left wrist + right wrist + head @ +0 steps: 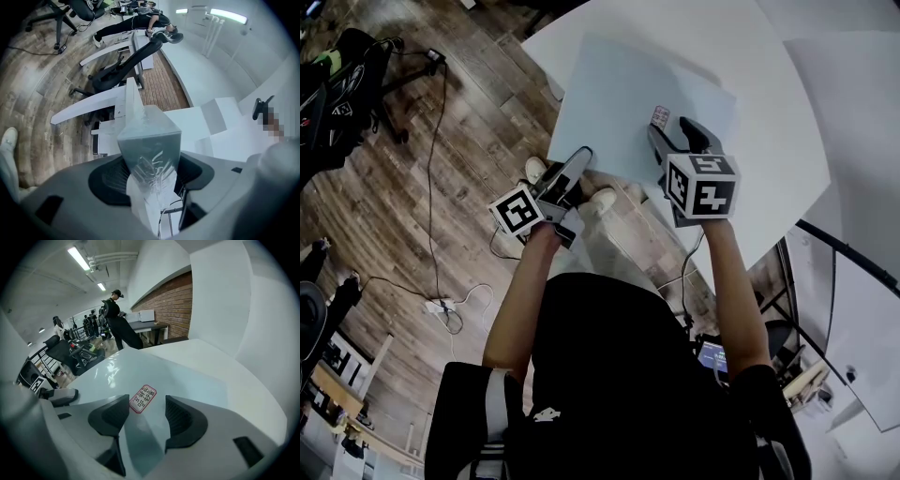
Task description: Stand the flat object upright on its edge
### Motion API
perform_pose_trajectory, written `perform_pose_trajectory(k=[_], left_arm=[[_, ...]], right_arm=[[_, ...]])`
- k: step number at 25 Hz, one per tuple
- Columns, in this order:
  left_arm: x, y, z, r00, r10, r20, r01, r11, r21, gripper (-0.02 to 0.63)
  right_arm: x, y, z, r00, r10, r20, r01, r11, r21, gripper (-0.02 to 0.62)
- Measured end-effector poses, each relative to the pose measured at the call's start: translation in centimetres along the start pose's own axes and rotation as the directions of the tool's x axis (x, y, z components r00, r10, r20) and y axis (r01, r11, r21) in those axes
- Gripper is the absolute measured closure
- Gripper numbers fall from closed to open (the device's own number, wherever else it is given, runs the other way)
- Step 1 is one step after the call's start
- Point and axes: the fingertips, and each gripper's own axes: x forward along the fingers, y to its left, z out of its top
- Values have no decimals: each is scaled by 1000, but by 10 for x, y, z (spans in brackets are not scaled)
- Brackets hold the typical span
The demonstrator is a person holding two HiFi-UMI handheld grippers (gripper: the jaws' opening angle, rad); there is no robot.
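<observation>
Gripping a flat board at the table's near edge

Lying flat on the white table, the pale blue board has its near side jutting past the edge toward the person. The left gripper comes in level at the board's 7 o'clock corner. That film-wrapped corner fills the gap between its jaws, and both pads look to sit against it, one on each face. The right gripper tilts down over the board's 5 o'clock part, jaws wide, with only the board's top face showing between them. A small red-rimmed sticker lies on the board just ahead of it, at its 12 o'clock. Whether its tips touch the surface I cannot tell.
</observation>
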Motion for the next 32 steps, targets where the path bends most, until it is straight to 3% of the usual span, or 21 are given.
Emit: perform_pose_trajectory(k=[6,12,20,25,32], left_arm=[[4,-14,2,1000,7,-8,-6,998,60,302],[4,-28,14,999,33,-8,-31,988,153,302],[8,-48,26,997,73,-16,-66,964,258,302],[17,-77,32,998,52,-20,-43,947,319,302],[25,-101,26,997,76,-26,-58,909,413,302]], right_arm=[[-9,7,-2,997,52,-54,-53,999,-14,427],[-22,13,-7,995,50,-83,-55,997,-49,529],[-47,-4,-26,990,47,-132,-51,998,-27,554],[-52,3,-41,979,56,-196,-64,997,-33,555],[-60,-4,-42,982,57,-180,-61,998,-16,555]])
